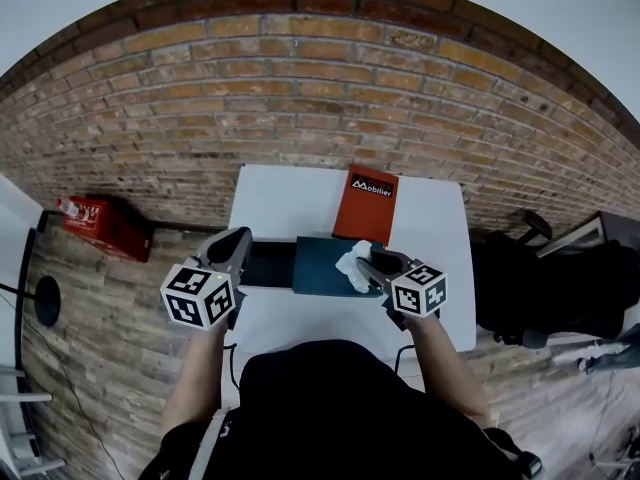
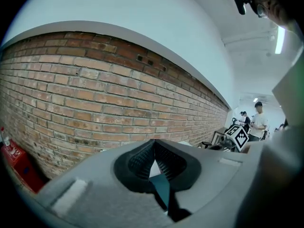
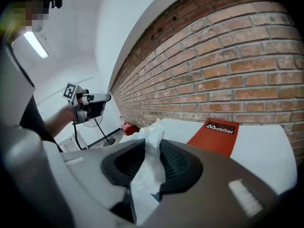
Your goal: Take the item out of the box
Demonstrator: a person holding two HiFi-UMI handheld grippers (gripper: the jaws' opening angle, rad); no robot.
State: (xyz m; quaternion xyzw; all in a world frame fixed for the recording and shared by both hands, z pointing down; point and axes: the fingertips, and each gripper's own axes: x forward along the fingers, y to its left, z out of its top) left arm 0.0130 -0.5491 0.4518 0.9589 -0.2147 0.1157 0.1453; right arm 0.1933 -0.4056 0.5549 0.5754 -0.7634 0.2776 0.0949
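**The bag hangs over the box**

It is white, pinched in the right claw above the box's right end. The left claw, tips together, sits at the box's left end. An orange booklet lies beyond, on the table.

Wall: red-brown bricks, pale mortar lines, plain white above.
Table: white.
Box: dark teal, with a black part at its left.
Item: white plastic.
Folder: orange, black patch with white letters.
Left gripper: grey, black ribbed pads, cube of black-and-white squares.
Right gripper: same grey, black and white.
Case: red.
Floor: grey-brown planks.
Shirt: black.
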